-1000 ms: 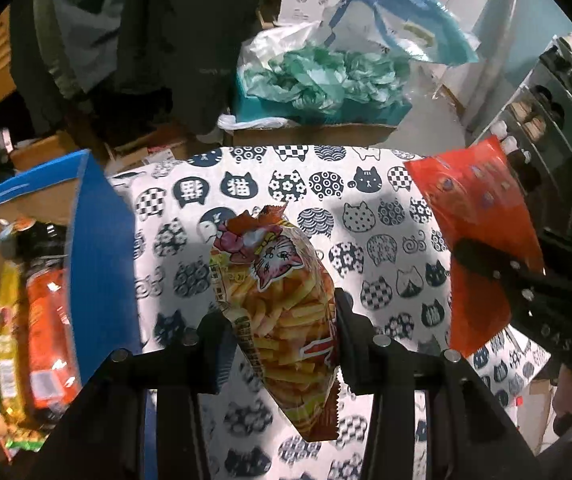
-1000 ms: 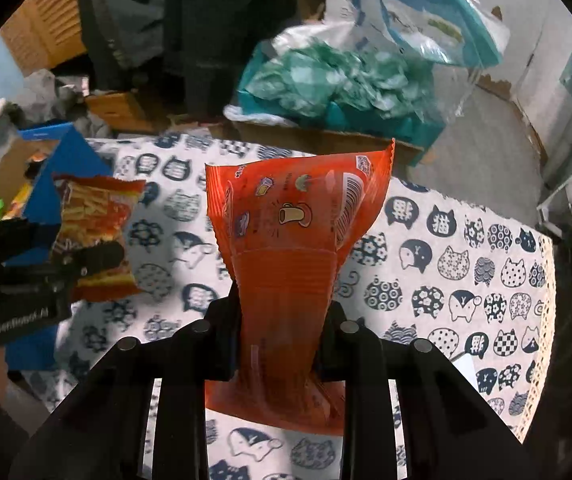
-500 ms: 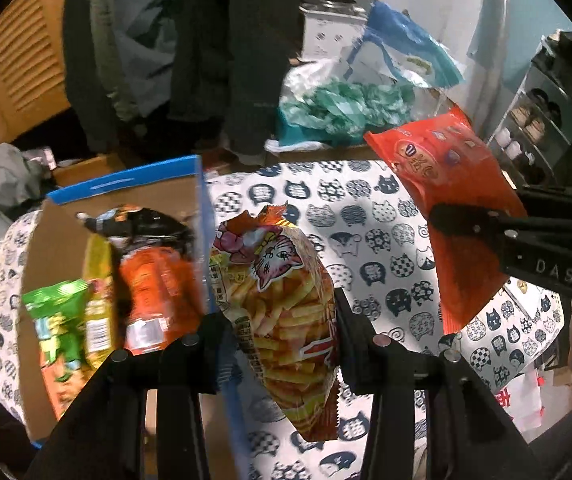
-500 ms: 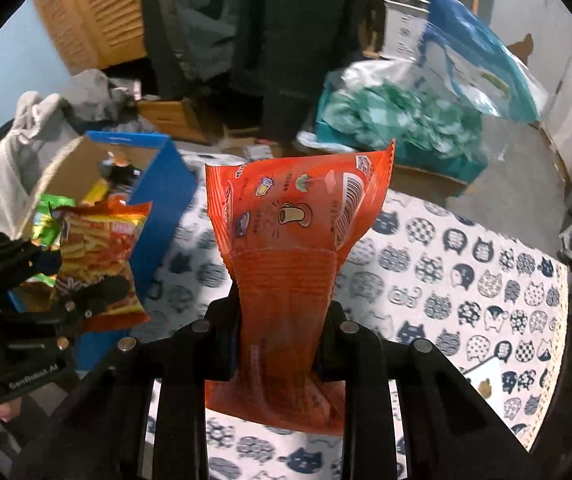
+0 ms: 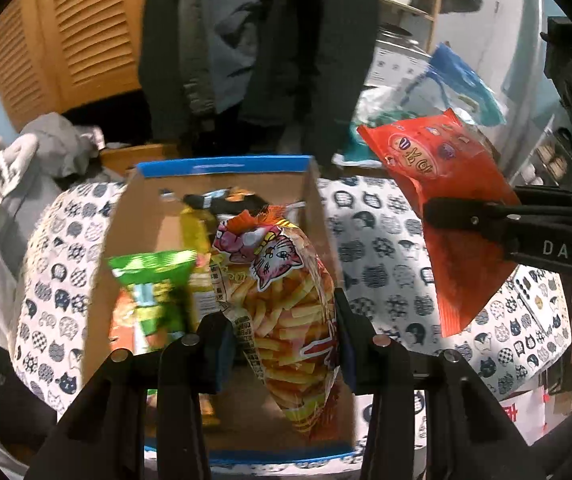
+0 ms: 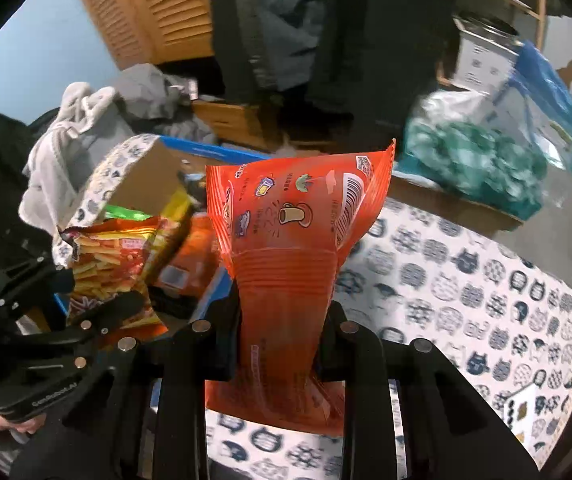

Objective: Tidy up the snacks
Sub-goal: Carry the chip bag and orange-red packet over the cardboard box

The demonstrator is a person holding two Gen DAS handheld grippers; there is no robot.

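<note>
While the left claw [image 5: 283,340] grips fries bag [image 5: 286,320] over box [image 5: 221,168], right claw [image 6: 281,332] clamps orange packet [image 6: 294,248].

Fries bag [image 5: 286,320] over box [image 5: 221,168]

Both fisheye views are dim and indoor, with black vignetted corners and lines bowing toward the rim. Soft light falls from above, leaving broad shadow patches on the cat-print tablecloth [image 5: 386,264]. The green snack packet [image 5: 153,292] and the teal bag pile [image 6: 482,168] are smeared by motion blur. The louvred door [image 6: 165,12] stays fairly crisp.
</note>
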